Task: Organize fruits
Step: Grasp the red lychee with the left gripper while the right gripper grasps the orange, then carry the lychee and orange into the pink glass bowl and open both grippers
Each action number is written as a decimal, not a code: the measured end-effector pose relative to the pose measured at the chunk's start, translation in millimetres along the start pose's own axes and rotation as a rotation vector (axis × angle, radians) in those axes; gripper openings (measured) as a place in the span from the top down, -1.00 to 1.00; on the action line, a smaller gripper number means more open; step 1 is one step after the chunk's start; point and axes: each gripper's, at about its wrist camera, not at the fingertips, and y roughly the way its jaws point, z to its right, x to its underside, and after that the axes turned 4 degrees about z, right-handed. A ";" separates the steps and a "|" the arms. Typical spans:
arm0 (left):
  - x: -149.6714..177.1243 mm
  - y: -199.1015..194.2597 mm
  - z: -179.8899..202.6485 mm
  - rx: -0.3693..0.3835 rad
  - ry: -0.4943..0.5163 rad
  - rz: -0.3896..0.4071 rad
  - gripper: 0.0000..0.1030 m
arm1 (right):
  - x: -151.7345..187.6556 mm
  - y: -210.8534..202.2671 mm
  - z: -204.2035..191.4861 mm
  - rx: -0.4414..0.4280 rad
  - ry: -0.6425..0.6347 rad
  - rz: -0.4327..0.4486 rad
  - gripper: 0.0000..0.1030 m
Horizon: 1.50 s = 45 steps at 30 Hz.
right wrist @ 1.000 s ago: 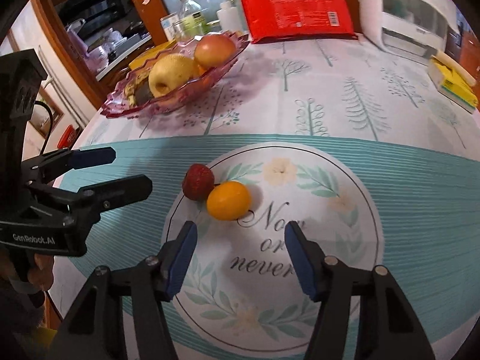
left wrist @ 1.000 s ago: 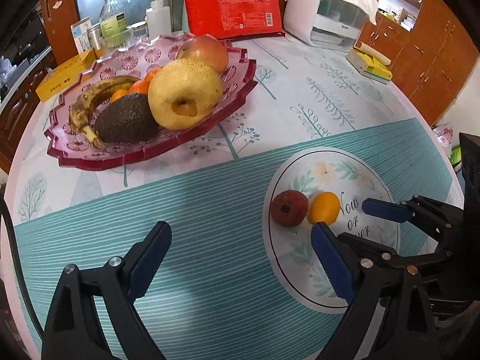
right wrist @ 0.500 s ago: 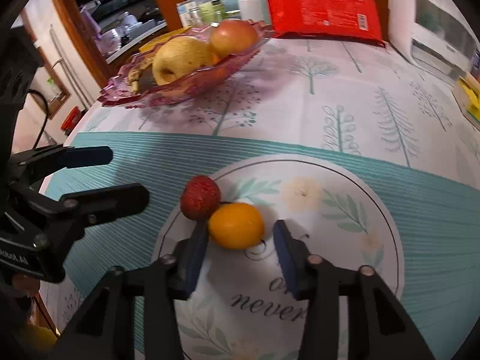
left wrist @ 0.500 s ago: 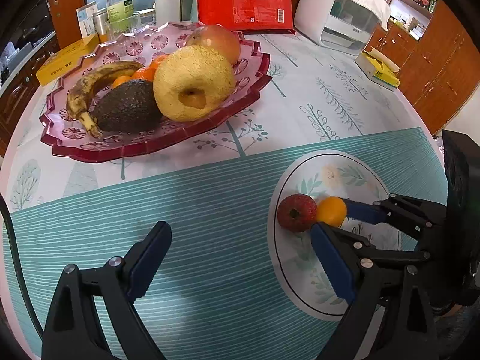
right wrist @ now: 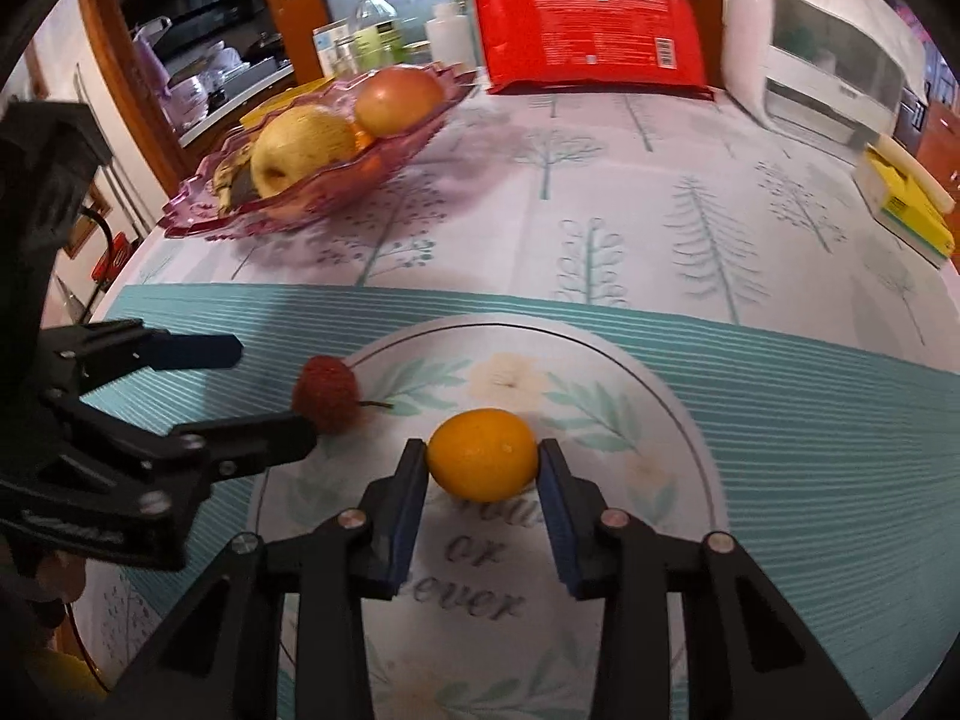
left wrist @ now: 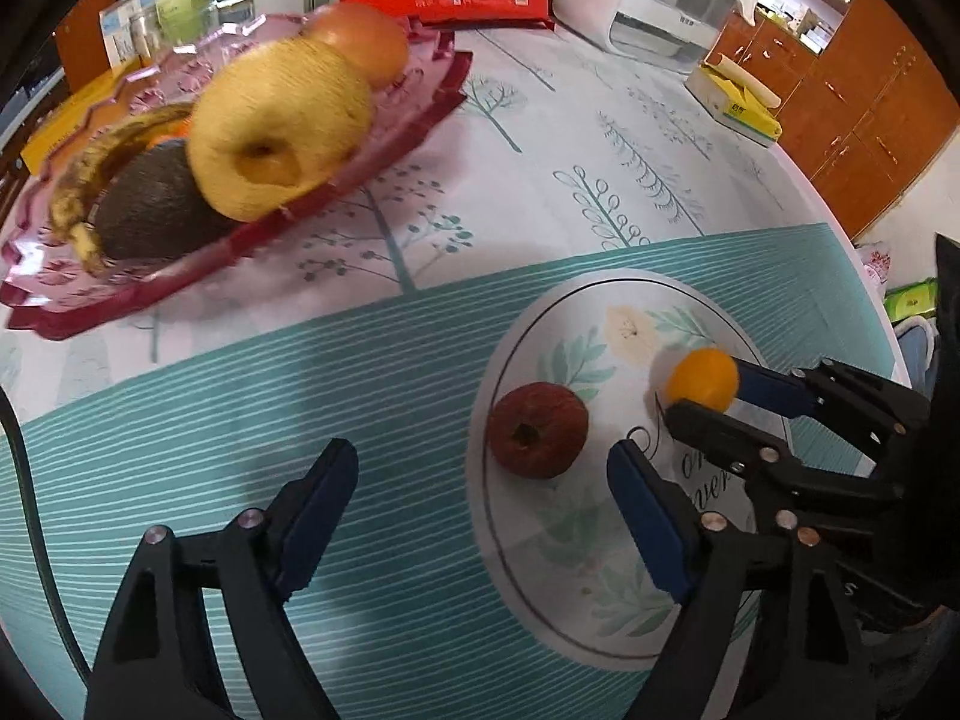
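Observation:
A small orange fruit (right wrist: 483, 455) sits between the pads of my right gripper (right wrist: 483, 468), which is shut on it just above the round floral placemat (right wrist: 678, 420); it also shows in the left wrist view (left wrist: 703, 379). A red lychee-like fruit (left wrist: 536, 429) lies on the placemat's left edge and also shows in the right wrist view (right wrist: 326, 395). My left gripper (left wrist: 480, 480) is open and empty, its jaws on either side of and just short of the red fruit. A pink glass fruit dish (left wrist: 420, 102) at the far left holds a pear, avocado, banana and apple.
A red package (right wrist: 588, 36) and a white appliance (right wrist: 822, 60) stand at the back of the table. A yellow-and-white box (right wrist: 906, 204) lies at the right edge. Bottles (right wrist: 375, 30) stand behind the dish.
My right gripper closed on the orange fruit and drew it away from the red fruit. My left gripper moved forward toward the red fruit and stayed open.

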 end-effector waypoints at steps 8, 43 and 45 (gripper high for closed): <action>-7.8 11.8 11.5 0.022 0.000 -0.004 0.28 | 4.5 -6.4 8.9 0.005 0.025 0.009 0.28; -14.9 -139.3 -42.9 -0.138 -0.081 0.141 0.38 | -49.8 -84.2 -77.3 -0.099 -0.103 0.102 0.28; -28.5 -161.1 -55.6 -0.167 -0.089 0.183 0.38 | -69.1 -94.7 -86.2 -0.117 -0.124 0.125 0.28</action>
